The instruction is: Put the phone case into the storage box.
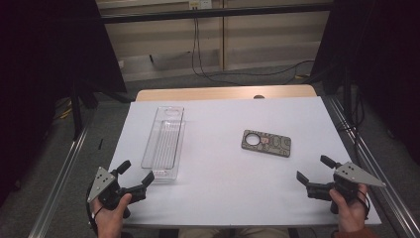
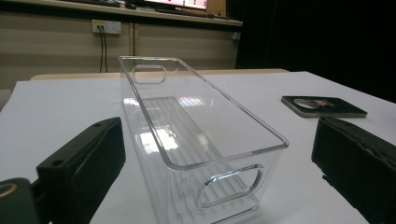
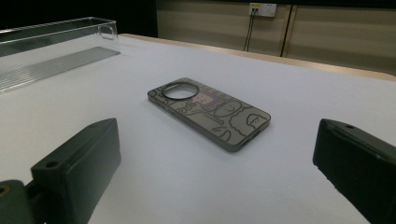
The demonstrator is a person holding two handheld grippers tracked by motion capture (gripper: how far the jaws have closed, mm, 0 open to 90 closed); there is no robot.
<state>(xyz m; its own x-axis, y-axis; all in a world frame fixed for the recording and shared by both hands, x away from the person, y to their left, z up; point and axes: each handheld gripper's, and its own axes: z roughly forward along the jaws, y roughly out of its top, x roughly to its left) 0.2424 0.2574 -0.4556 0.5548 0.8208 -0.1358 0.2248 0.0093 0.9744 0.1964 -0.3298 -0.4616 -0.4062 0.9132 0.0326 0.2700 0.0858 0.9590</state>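
While both grippers, left and right, wait wide open at the frame's bottom corners, the right should straddle the case, centre-right, across its short sides, low.

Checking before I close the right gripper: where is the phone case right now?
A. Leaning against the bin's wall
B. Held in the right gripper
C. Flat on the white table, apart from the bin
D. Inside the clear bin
C. The phone case lies flat on the white table, well apart from the clear bin; the right gripper is open and short of it, holding nothing.
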